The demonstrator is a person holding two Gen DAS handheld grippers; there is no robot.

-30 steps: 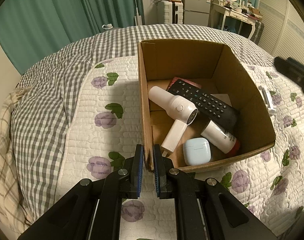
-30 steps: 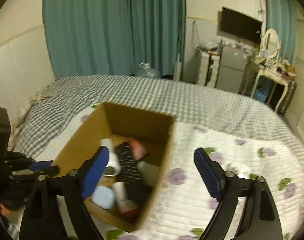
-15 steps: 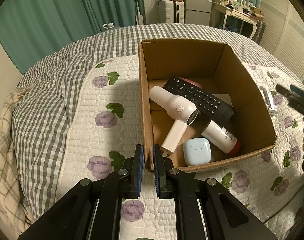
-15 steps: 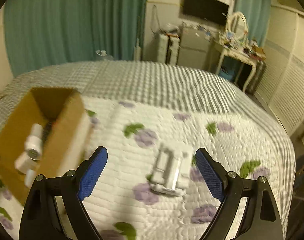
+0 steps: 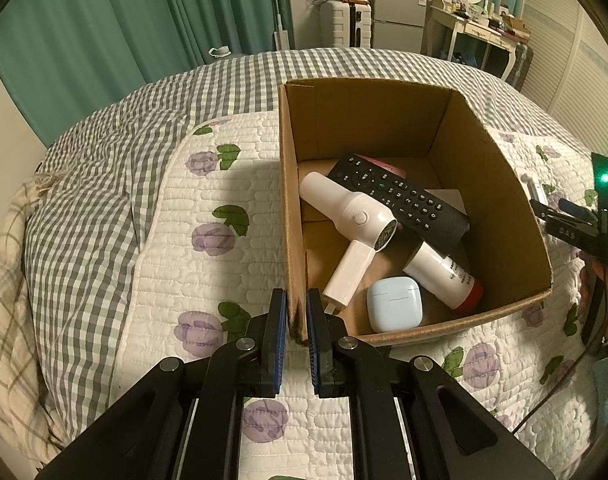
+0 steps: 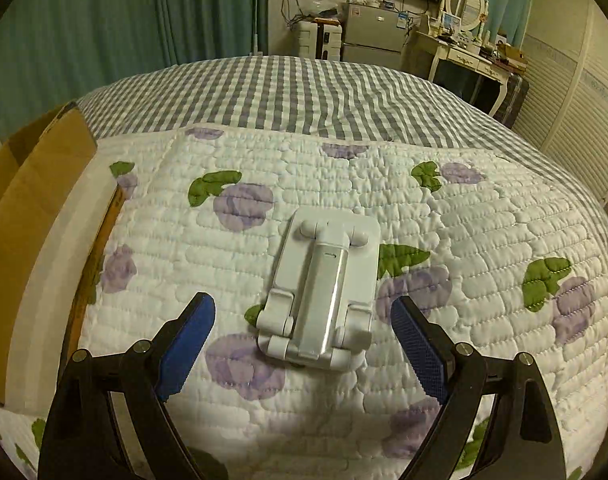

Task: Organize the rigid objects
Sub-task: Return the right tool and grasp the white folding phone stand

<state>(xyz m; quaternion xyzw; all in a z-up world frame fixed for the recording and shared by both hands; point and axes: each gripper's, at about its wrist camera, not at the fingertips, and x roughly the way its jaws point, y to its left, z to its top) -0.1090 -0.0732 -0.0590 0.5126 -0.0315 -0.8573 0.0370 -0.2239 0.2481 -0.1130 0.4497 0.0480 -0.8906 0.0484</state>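
A cardboard box (image 5: 368, 120) stands on the quilted bed. It holds a white hair dryer (image 5: 352, 216), a black remote (image 5: 400, 196), a white bottle with a red cap (image 5: 444, 276) and a pale blue earbud case (image 5: 394, 304). My left gripper (image 5: 295, 328) is shut on the box's near left wall. A folded white phone stand (image 6: 324, 288) lies flat on the quilt to the right of the box. My right gripper (image 6: 304, 344) is open, its blue pads on either side of the stand's near end, not touching it.
The box's outer wall (image 6: 36, 216) is at the left of the right wrist view. The quilt (image 6: 464, 220) has purple flowers and lies over a grey checked bedspread (image 5: 88, 208). Green curtains, a small fridge (image 5: 396, 20) and a dressing table stand beyond the bed.
My right gripper has swung right, away from the box, and come down over the phone stand. My left gripper has kept its grip on the box wall.
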